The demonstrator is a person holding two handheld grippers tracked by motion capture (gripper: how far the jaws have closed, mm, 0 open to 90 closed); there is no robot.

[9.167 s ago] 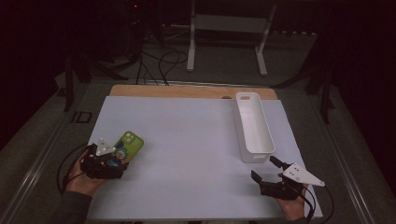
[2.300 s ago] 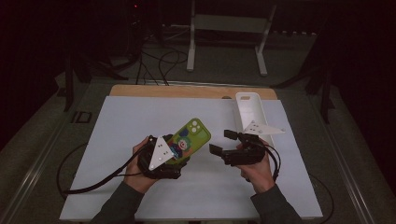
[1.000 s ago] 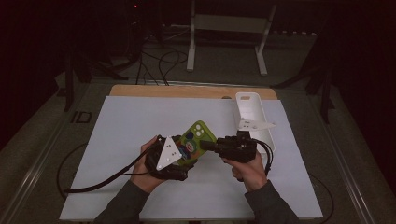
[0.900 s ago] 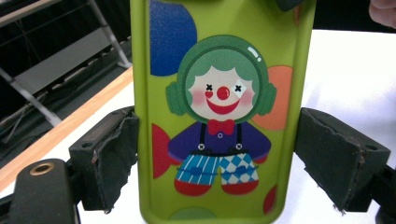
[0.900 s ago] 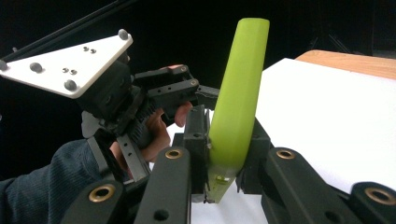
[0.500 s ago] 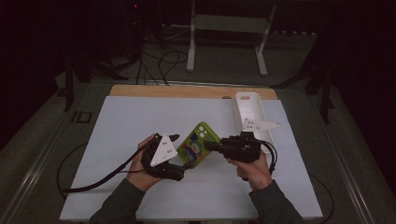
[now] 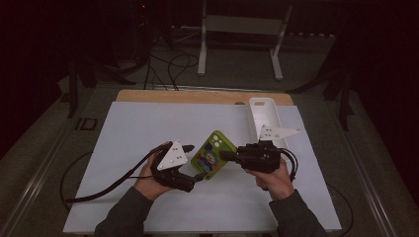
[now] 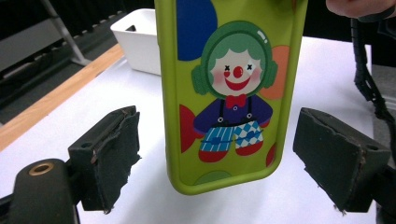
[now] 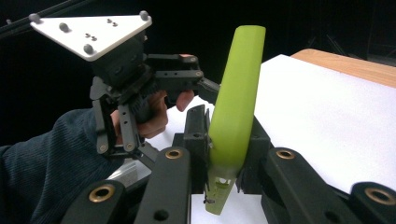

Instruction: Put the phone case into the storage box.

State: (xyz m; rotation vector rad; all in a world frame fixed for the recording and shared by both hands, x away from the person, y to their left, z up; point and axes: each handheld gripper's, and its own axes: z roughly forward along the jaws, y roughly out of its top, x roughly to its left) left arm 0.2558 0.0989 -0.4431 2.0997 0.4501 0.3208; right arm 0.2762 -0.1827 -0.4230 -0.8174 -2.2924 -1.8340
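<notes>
At frame centre, above the table (image 7: 148, 123), the phone case (image 7: 213, 154) sits between the left gripper (image 7: 190, 163) and right gripper (image 7: 226, 155); the bin (image 7: 267, 116) lies upper right.

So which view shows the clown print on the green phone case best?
The left gripper view: the phone case faces that camera between open jaws, its clown print sharp. The right gripper view shows the case's edge, clamped in that gripper's jaws. The high view shows the printed side small and dim.

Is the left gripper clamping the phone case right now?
No: in the left gripper view both pads stand clear of the green phone case; the right gripper pinches it.
</notes>
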